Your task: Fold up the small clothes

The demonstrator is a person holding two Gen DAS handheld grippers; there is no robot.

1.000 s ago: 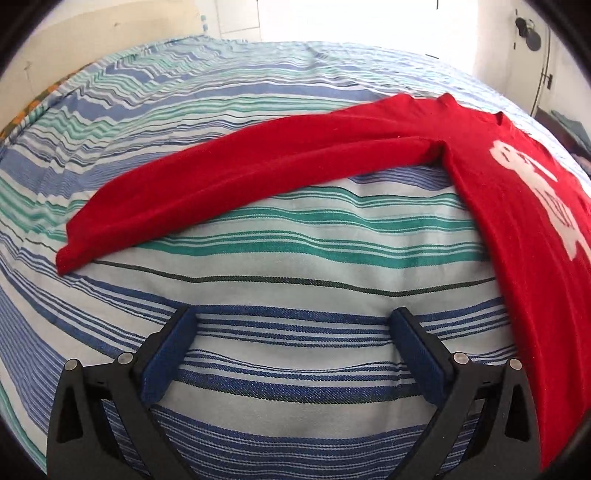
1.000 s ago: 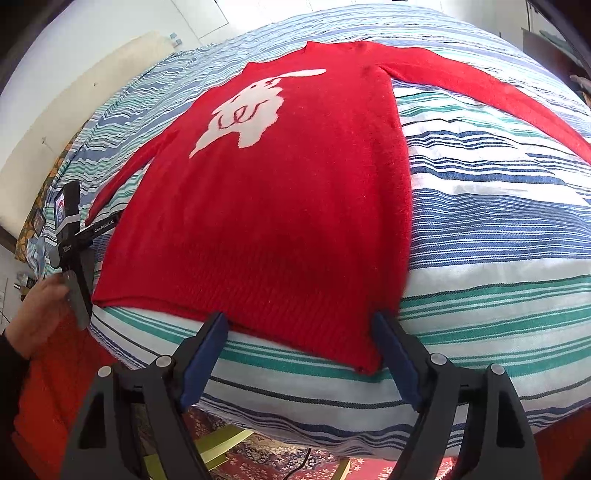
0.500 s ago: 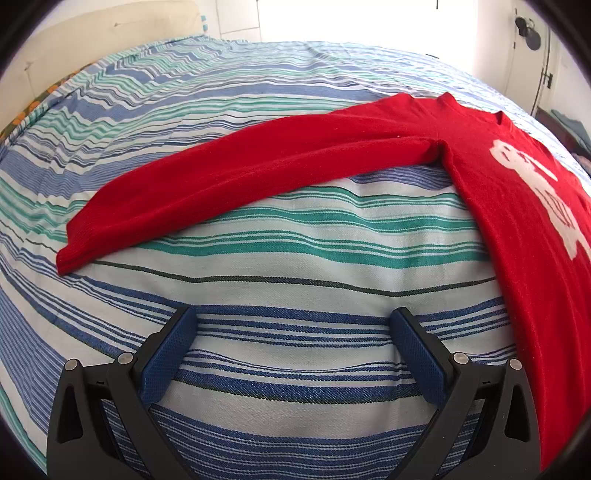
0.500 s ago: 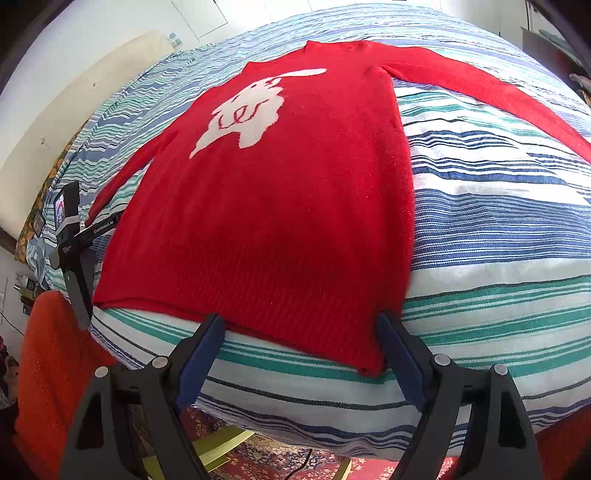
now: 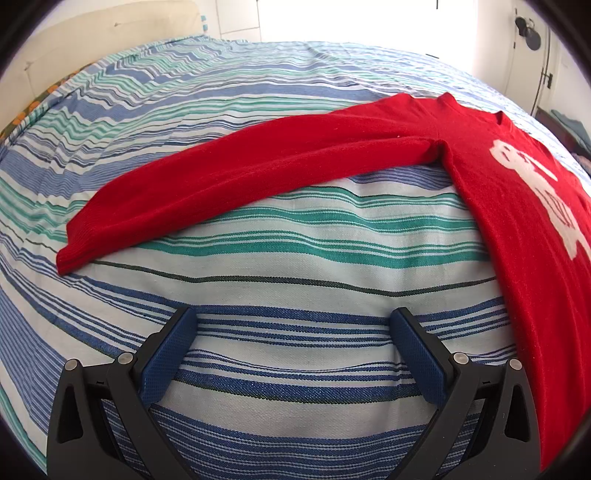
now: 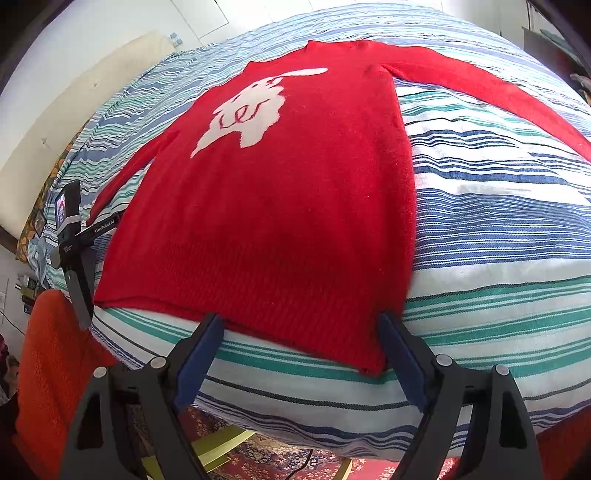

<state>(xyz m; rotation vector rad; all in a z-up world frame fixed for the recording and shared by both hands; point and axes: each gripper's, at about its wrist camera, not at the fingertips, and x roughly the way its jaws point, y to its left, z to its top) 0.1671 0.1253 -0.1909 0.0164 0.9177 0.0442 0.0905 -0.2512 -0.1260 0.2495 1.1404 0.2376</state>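
A red sweater (image 6: 280,206) with a white animal figure (image 6: 247,114) lies flat, face up, on a striped bedspread (image 6: 498,236), both sleeves spread out. My right gripper (image 6: 301,328) is open and empty, its jaws either side of the sweater's bottom hem near the bed's front edge. In the left wrist view the sweater's sleeve (image 5: 240,173) stretches to the left, its cuff (image 5: 68,256) ahead and left of my left gripper (image 5: 293,325), which is open and empty above bare bedspread (image 5: 295,258). My left gripper also shows in the right wrist view (image 6: 72,236), beside the sweater's lower left corner.
A cream headboard (image 5: 92,40) and white wall stand behind the bed. An orange chair or cushion (image 6: 55,369) sits at the bed's front left, over a patterned rug (image 6: 258,458). A bright window (image 5: 351,18) is at the back.
The hand seen at the left gripper one second ago is out of view. Both grippers have barely moved; the right one has shifted slightly toward the hem.
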